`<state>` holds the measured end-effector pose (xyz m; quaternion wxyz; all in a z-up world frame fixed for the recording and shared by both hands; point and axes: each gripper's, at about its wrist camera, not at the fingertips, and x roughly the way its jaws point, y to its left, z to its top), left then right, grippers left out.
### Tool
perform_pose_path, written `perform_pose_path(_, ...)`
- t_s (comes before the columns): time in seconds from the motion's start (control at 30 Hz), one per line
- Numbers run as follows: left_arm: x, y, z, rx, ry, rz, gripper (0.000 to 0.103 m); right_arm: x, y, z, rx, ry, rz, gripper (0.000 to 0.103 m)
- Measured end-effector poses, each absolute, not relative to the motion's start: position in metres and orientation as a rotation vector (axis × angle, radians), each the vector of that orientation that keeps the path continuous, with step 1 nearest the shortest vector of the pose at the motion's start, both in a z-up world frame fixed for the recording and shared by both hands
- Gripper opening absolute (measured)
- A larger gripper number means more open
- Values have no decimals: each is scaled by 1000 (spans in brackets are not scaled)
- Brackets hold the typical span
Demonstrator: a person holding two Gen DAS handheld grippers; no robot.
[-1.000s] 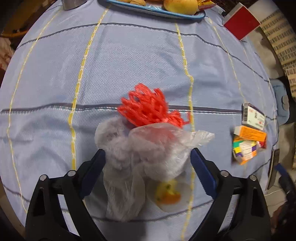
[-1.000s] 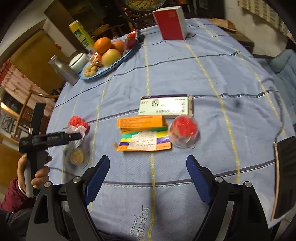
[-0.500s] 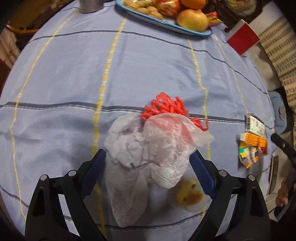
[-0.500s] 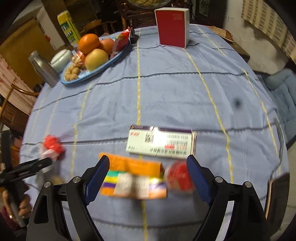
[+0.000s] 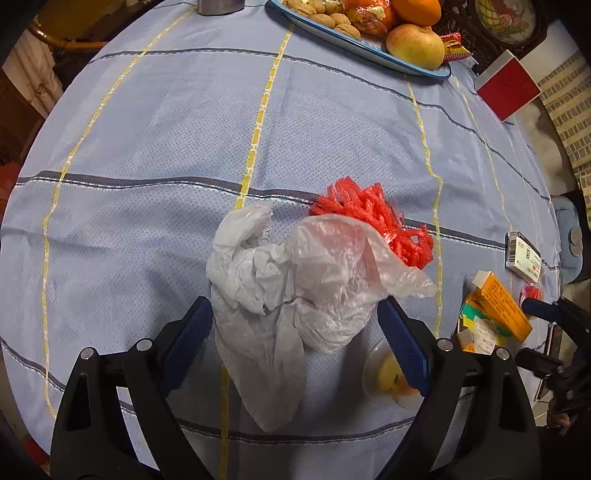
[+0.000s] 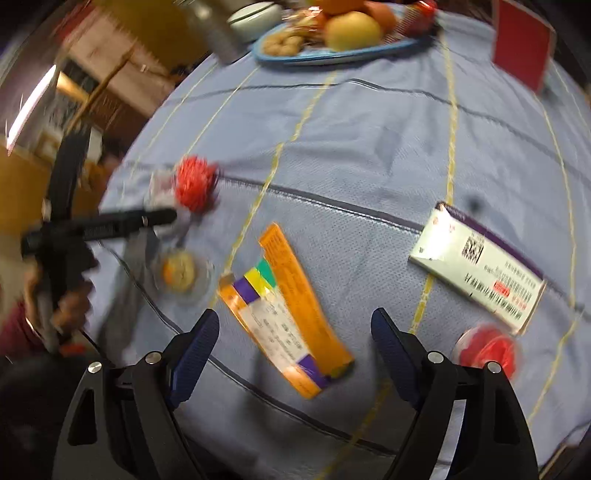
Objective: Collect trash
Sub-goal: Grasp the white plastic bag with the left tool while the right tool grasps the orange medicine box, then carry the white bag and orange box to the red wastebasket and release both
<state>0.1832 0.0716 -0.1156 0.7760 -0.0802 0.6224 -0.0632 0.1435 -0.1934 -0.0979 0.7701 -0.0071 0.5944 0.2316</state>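
Observation:
A crumpled clear plastic bag [image 5: 295, 288] lies on the blue tablecloth with red foam netting [image 5: 373, 218] at its far side. My left gripper [image 5: 295, 332] is open with its fingers on either side of the bag's near end. A clear cup with yellow-orange remains [image 5: 391, 373] lies by its right finger. My right gripper [image 6: 295, 339] is open and empty above a flattened orange and purple carton [image 6: 291, 314]. A white medicine box [image 6: 480, 269] and a clear cup with red contents [image 6: 487, 350] lie to the right. The bag, netting [image 6: 194, 184] and left gripper [image 6: 110, 225] show blurred at the left.
A blue tray [image 5: 369, 48] of fruit and nuts stands at the far side, with a red box [image 5: 508, 85] to its right and a metal flask [image 5: 218, 5] to its left. The carton [image 5: 495, 314] and medicine box [image 5: 524, 254] lie near the table's right edge.
My left gripper has drawn back and tilted up a little from the bag. My right gripper has swung left and low over the orange carton; its view is blurred.

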Motion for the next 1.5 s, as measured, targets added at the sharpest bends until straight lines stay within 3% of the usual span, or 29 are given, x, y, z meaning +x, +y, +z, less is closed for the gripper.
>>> perform_pose_path(0.37, 174, 72, -104, -184, 1331, -111, 87, 129, -149, -118, -347, 1191, 528, 81)
perform_pose_path(0.4, 175, 71, -105, -187, 1332, -107, 87, 129, -151, -119, -331, 1196, 525, 61)
perform_pose_path(0.47, 177, 73, -106, -211, 1331, -114, 87, 129, -156, -114, -278, 1196, 535, 44)
perform_pose_path(0.6, 178, 80, -109, -266, 1337, -121, 74, 120, -167, -93, -241, 1131, 490, 44)
perform_pose_path(0.67, 179, 82, -111, -290, 1343, -140, 56, 116, -176, -86, -203, 1125, 465, 44)
perform_pose_path(0.77, 179, 78, -108, -279, 1327, -169, 38, 111, -188, -78, -147, 1120, 425, 44)
perform_pose_path(0.83, 177, 75, -101, -284, 1311, -190, 31, 109, -194, -74, -123, 1110, 407, 44)
perform_pose_path(1.5, 90, 54, -25, -290, 1118, -123, 30, 54, -233, -31, 16, 964, 488, 44)
